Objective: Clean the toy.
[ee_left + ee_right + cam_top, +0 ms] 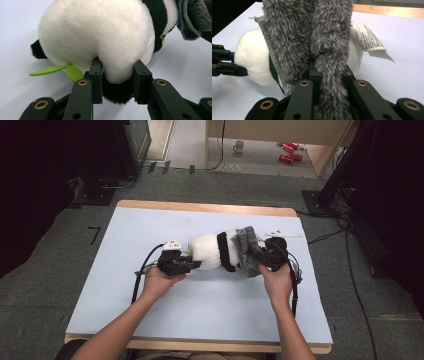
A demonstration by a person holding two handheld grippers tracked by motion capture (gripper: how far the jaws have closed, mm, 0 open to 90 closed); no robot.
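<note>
A black-and-white panda plush lies on its side in the middle of the pale blue table top. My left gripper is at its left end, shut on a bulge of white and black plush; green felt leaves stick out beside the jaws. A grey fuzzy cloth drapes over the plush's right end. My right gripper is shut on a fold of that cloth. A white printed label hangs from the plush behind the cloth.
The table's wooden far edge borders grey carpet. On the floor beyond are a mug and red cans. Black equipment stands and cables flank the table at both far corners.
</note>
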